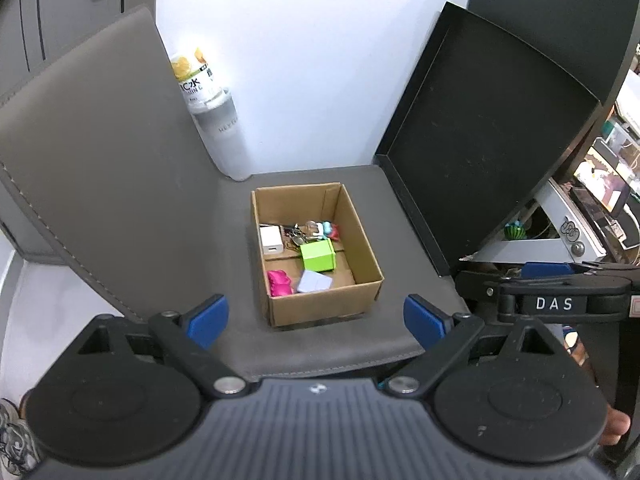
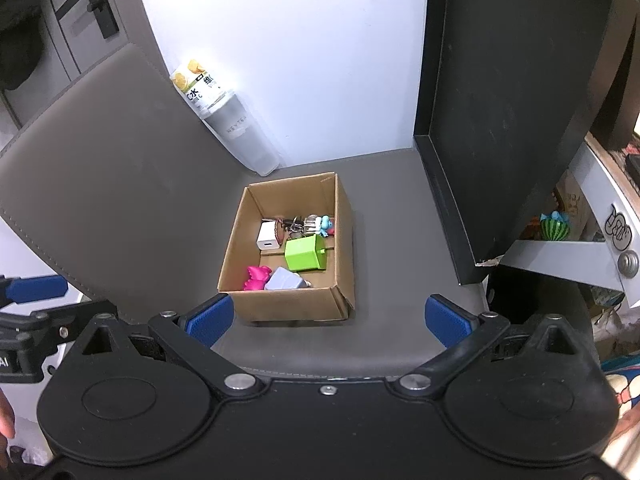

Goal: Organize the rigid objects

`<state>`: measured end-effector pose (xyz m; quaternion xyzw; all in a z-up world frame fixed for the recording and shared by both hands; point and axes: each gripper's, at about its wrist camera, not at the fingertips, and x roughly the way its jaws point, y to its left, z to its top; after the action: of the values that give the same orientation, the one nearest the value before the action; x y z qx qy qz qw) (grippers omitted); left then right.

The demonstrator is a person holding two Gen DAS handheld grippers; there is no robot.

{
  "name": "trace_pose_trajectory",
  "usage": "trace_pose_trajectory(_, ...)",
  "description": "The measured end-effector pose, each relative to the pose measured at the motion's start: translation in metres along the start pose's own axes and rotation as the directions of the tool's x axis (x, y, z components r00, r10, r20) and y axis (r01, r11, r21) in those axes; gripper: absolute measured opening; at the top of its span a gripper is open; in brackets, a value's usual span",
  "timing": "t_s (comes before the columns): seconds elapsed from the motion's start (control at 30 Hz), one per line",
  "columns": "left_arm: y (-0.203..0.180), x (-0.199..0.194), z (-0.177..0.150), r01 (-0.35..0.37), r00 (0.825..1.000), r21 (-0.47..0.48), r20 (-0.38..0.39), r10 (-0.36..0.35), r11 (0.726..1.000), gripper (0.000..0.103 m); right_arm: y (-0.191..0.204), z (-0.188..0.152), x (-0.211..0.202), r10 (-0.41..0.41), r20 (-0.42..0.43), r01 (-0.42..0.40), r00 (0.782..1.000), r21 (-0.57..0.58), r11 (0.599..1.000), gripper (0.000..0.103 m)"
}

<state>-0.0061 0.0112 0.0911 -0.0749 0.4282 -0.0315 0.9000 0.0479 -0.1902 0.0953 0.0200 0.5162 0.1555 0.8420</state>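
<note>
Small things sit in a cardboard box (image 1: 320,256) on a grey chair seat (image 1: 400,280).

Left gripper (image 1: 316,316) and right gripper (image 2: 328,316) hang near it, jaws wide, holding nothing (green cube (image 2: 305,255), pink toy (image 2: 256,278), white charger (image 2: 268,238) inside).

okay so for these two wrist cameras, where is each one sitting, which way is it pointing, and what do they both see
Left wrist: rides on the left gripper, looking forward and down at the cardboard box on the grey seat; its open blue fingers frame the view, the right gripper at the right edge.
Right wrist: rides on the right gripper, facing the same box; open fingers show, the left gripper at the left.
Shared: box, green cube, bottle, black tray.
</note>
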Motion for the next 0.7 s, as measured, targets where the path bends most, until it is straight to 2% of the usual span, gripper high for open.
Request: trace_pose_trajectory(0.7, 0.0033, 0.0075, -0.0019, -0.011, 1.0, -0.022, -0.02, 0.01, 1.0, 0.094, -0.0063, -0.0022, -0.0023, -0.012, 0.013, 0.011, 1.0, 0.019, 1.0, 0.103)
